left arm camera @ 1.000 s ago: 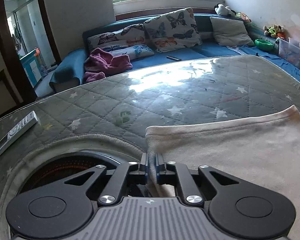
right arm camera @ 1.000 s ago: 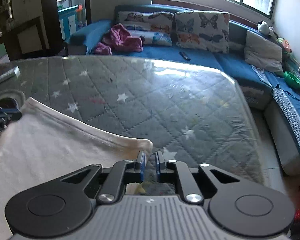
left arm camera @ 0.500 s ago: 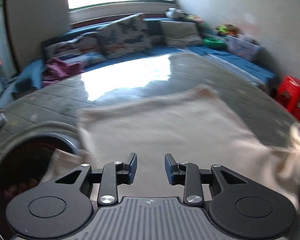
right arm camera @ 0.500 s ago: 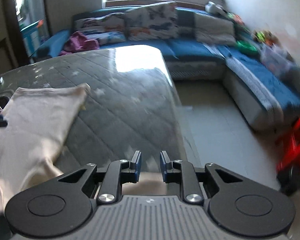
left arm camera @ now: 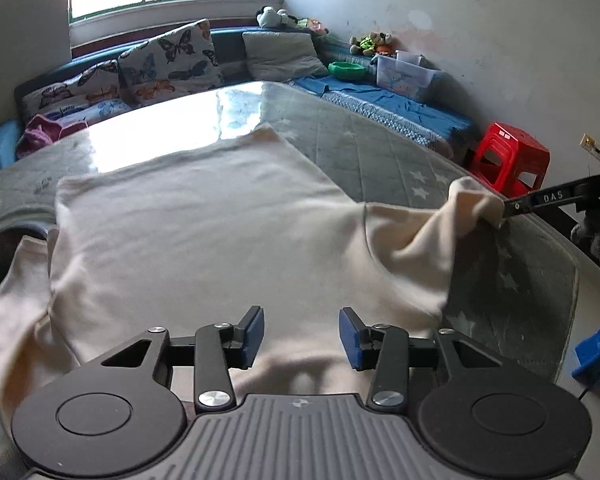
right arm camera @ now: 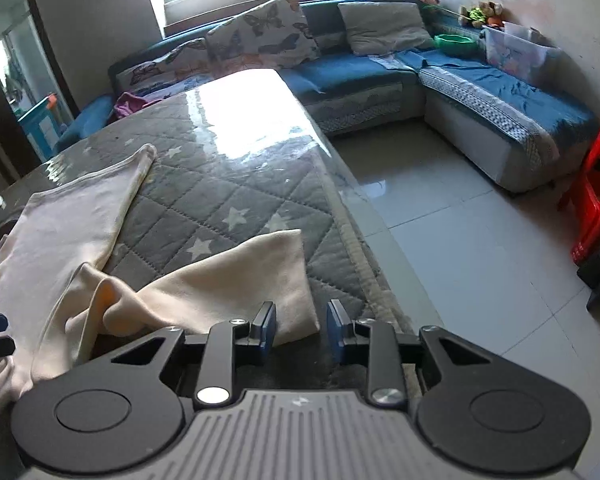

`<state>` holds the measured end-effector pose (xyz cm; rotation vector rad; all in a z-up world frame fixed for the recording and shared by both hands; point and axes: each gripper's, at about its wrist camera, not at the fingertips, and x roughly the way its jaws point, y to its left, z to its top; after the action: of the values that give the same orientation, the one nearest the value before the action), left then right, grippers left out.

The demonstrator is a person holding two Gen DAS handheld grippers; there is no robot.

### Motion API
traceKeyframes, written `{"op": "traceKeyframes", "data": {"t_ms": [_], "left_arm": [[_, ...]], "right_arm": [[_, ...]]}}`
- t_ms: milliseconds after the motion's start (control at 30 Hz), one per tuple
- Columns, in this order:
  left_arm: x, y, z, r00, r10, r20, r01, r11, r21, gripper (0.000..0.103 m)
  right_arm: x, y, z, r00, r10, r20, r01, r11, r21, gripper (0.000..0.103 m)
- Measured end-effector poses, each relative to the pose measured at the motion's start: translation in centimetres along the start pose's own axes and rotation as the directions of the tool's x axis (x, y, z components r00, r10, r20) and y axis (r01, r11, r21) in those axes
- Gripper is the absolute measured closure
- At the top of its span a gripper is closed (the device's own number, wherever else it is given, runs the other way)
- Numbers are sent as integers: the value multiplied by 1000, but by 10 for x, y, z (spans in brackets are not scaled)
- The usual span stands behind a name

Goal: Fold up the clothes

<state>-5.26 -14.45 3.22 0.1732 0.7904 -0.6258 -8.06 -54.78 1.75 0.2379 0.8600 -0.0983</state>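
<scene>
In the left wrist view, the left gripper (left arm camera: 301, 334) hovers low over a cream-coloured cotton garment (left arm camera: 204, 240) with its blue-padded jaws spread wide and nothing between them. The garment lies spread across a grey quilted table cover with white stars (left arm camera: 380, 148), its far edge folded flat and its right-hand part rumpled and lifted. At the right edge the tip of the right gripper (left arm camera: 512, 207) touches the raised sleeve end. A red plastic stool (left arm camera: 508, 160) stands on the floor beyond the table.

In the right wrist view, the right gripper (right arm camera: 301, 330) has its jaws moderately apart and holds nothing; the cream sleeve end (right arm camera: 260, 280) lies on the cover just ahead of and partly under its left finger. The rest of the garment stretches away to the left. A blue corner sofa (right arm camera: 380, 68) with butterfly-print cushions (right arm camera: 268, 36) runs along the far walls.
</scene>
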Motion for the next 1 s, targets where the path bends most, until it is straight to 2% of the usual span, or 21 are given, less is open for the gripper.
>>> {"op": "traceKeyframes", "data": {"t_ms": [67,167,333,467,500,600,633,733,867,1000], "left_arm": [[0,-2,-4,1000,4,-4,-4,1000,1,58],[0,-5,-9,1000,9,-10,-9,1000,2,56],[0,-9,-13,1000,14,-9,-14,1000,16,53],[0,-10,-13,1000,13,-7,-13,1000,23,51],[0,-10,-14,1000,12,-6,-12,1000,26,50],[1,-11,-14,1000,13,-4,-13,999,35,49],[1,-11,-15,1000,13,-3,-13,999,37,49],[1,-11,-15,1000,10,-2,-10,999,40,48],[1,-11,-17,1000,7,-1,-7,999,47,48],[0,-12,-18,1000,8,-1,-8,999,53,47]], "right_arm": [[-1,2,0,1000,9,-2,-9,1000,-15,91],[-6,12,4,1000,-19,25,20,997,-75,98],[-28,39,25,988,-64,139,94,970,-222,99],[-58,63,44,962,-72,265,159,932,-326,99],[-68,69,47,948,-72,311,184,919,-348,99],[-86,77,51,917,-76,391,231,901,-366,100],[-90,75,51,913,-81,399,232,909,-347,100],[-88,63,43,915,-131,382,259,915,-309,100],[-67,43,28,943,-180,280,254,933,-255,91],[-43,35,16,972,-135,193,175,962,-211,76]]}}
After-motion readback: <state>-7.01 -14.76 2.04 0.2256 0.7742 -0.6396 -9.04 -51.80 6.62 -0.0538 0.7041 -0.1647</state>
